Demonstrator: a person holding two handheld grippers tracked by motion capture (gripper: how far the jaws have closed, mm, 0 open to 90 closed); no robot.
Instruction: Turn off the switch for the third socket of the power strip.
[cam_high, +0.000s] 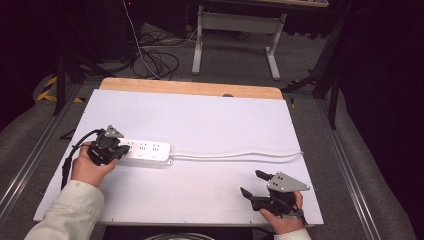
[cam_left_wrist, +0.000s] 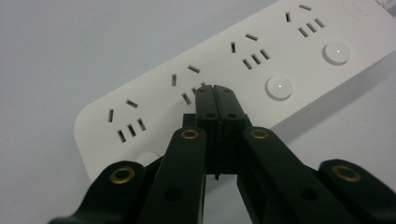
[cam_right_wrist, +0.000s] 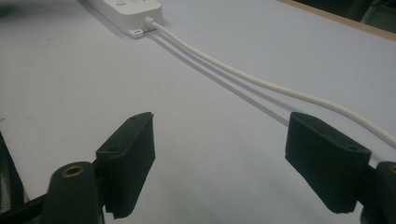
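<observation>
A white power strip lies on the left half of the white table top, its cord running off to the right. My left gripper hovers over the strip's left end, shut with nothing between the jaws. In the left gripper view the closed tips sit just above the second socket group of the strip, near a round white button. My right gripper rests near the table's front right, open and empty. The right gripper view shows its pads wide apart, with the cord beyond.
A wooden strip edges the table's far side. Behind it, on the floor, stand a white table frame and tangled cables. The person's light sleeve comes in at the bottom left.
</observation>
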